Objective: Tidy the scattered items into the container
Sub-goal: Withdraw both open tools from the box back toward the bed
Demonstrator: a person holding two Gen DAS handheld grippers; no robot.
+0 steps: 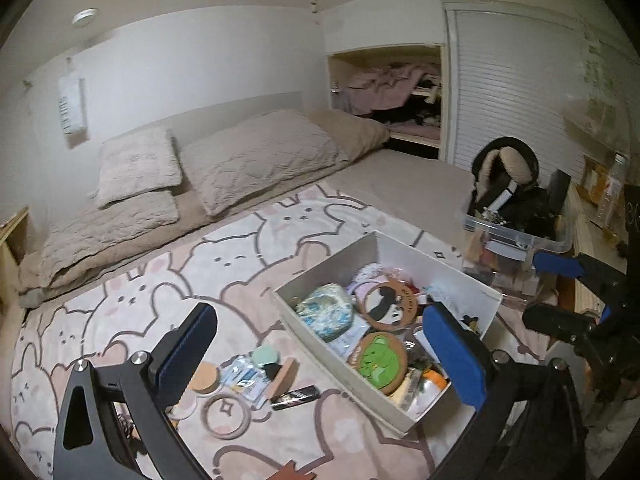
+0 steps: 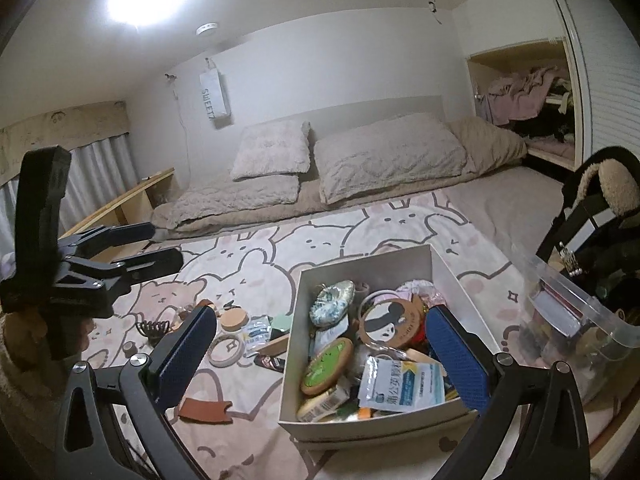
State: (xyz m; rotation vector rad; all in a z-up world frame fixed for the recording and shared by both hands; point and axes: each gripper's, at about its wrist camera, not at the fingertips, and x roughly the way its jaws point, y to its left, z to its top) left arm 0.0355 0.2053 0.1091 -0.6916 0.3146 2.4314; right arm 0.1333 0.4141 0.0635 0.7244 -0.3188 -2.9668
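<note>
Covering most of both views, the bed [image 2: 360, 240] carries a rabbit-print blanket [image 1: 160, 292] on which all the task's things lie. Next in size, the white box [image 2: 440, 280] sits open-topped and already well filled, with a green round coaster [image 2: 326, 366], a printed sachet [image 2: 404, 384] and other small goods inside. Seen from the right wrist, the box lies between the fingers of the right gripper [image 2: 320, 356], whose far finger overhangs its contents; the jaws stand wide and carry nothing. A clear plastic bin [image 1: 520, 236] stands beyond the box, outside the right finger. The left gripper [image 1: 320, 352] is likewise spread wide and empty, with the remaining scatter lying just inside its left finger: a cork disc [image 1: 206, 376], a pale ring [image 1: 226, 414], a mint sponge [image 1: 266, 356], a small packet [image 1: 246, 378], a dark tube [image 1: 294, 396], and, nearer the right gripper's left finger, a brown leather piece [image 2: 206, 404] and a black hair claw [image 2: 154, 328]. Judged stage: partway, between picks, nothing in hand. Next move calls for lowering one gripper over a single loose item, closing squarely on it; flat pieces such as the ring and disc will likely need an edge grip off the soft blanket.
</note>
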